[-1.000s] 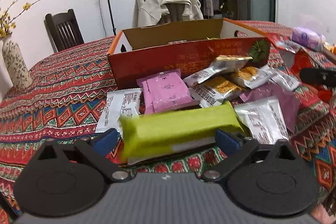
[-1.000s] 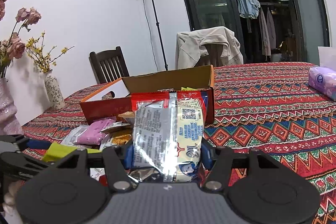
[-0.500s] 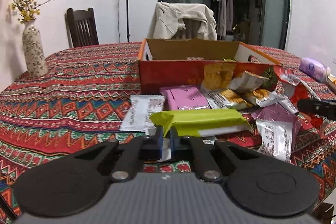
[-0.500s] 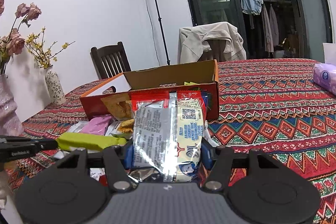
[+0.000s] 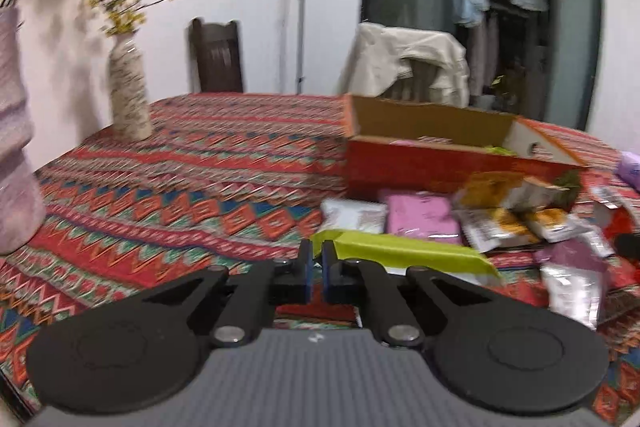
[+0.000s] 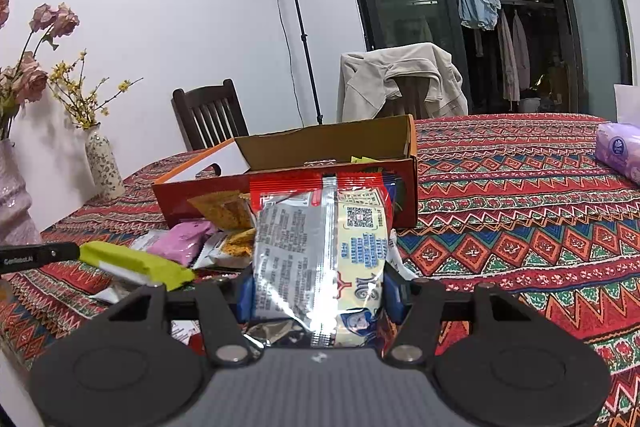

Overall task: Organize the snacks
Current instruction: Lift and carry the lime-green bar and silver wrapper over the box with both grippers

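Right wrist view shows the table [image 6: 520,195], covered in a patterned red cloth, carrying everything. The open red cardboard box [image 6: 320,147] sits toward its middle with the top flaps up, probably so packets can be dropped in from above; a few already show inside. A loose heap of snack packets [image 6: 208,239] lies against the box's near wall, close at hand for sorting.

The right claw [image 6: 320,293] is closed on a silver and red snack bag [image 6: 320,251], gripped across its lower part so it stands upright and faces the box, seemingly ready to go in.

The left claw [image 5: 315,267] has its jaws nearly together, pinching the end seam of a long green packet [image 5: 400,253]. From the right wrist view that packet sticks out sideways from the claw just above the heap, a thin-edge hold that likely suits a flat, light wrapper.
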A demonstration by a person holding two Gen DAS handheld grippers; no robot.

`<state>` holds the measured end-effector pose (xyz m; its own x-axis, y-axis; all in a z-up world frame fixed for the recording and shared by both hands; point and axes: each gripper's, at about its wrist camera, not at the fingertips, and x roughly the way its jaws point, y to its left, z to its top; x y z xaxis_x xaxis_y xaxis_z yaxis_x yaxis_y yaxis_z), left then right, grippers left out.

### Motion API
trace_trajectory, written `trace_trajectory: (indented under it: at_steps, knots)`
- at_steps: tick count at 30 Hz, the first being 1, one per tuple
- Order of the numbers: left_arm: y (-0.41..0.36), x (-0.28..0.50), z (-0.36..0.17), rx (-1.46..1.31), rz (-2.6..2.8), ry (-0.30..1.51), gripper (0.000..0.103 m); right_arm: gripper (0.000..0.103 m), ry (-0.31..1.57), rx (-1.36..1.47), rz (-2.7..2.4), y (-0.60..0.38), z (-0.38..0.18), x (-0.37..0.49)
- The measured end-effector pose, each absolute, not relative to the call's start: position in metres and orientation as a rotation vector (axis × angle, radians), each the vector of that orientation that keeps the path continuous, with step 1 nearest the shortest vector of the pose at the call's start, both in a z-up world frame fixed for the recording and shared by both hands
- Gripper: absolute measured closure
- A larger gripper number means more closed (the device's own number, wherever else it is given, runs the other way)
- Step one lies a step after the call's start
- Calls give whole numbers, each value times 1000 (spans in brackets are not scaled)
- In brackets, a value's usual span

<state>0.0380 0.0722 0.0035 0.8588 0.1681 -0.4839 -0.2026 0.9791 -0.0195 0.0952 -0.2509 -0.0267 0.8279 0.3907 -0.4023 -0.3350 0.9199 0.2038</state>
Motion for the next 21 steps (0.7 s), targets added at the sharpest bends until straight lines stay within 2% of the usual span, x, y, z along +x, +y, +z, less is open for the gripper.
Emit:
trace_trajectory:
  at_steps: [5,6,8,9,10,13,15,21]
  knots:
    - [82,37,-2,-110,209,534,97,45,456,124,388,-249,-28,96]
    - [81,36,-1,-115,180,529,94,45,456,123,388,-249,-28,95]
    - [74,35,2,-106,144,518,68,45,457,123,387,-249,-28,96]
    - [69,36,4,-96,141,510,37,45,457,124,386,-249,-28,96]
    - [64,38,5,-86,142,499,19,45,457,124,386,-249,-28,96]
    - [51,52,10,-94,114,505,13,45,458,124,386,-249,-28,96]
    - [43,65,11,-130,128,535,3,45,459,125,385,-249,-28,97]
    - [21,102,4,-175,286,601,0,45,459,126,393,-248,-28,96]
